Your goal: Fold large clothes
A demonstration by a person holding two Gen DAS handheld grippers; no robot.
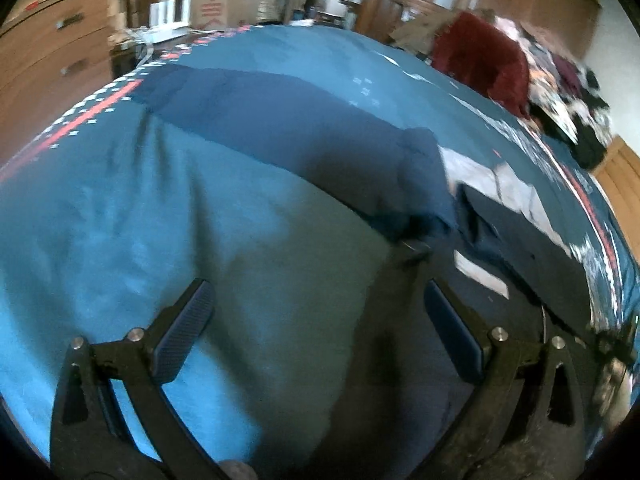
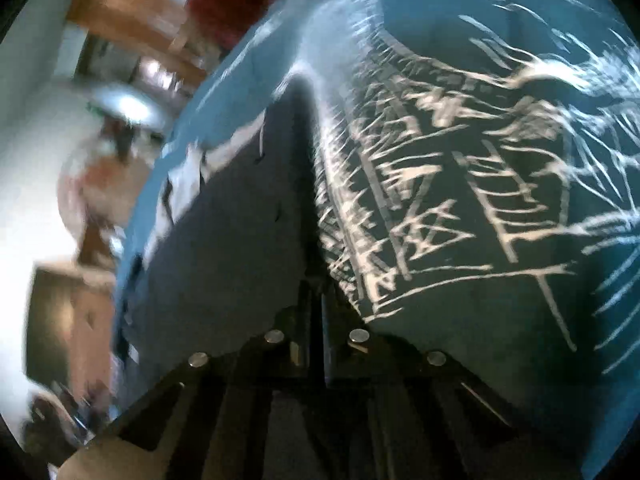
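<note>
A dark navy garment (image 1: 288, 128) lies spread across a teal bedspread (image 1: 120, 220), and its right part looks black with pale patches. My left gripper (image 1: 320, 320) hovers just above the bedspread near the garment's front edge, open, with nothing between its fingers. In the blurred right wrist view, the garment (image 2: 232, 220) rises in a ridge straight ahead, plain dark on the left and covered in white line print (image 2: 440, 208) on the right. My right gripper (image 2: 316, 292) is shut on that ridge, and the fabric hides its fingertips.
A wooden dresser (image 1: 52, 52) stands at the left beyond the bed, with cardboard boxes (image 1: 212, 4) behind. A dark red blanket (image 1: 480, 56) and a heap of mixed clothes (image 1: 568, 96) lie at the bed's far right. A thumb (image 2: 100, 460) shows at the bottom left.
</note>
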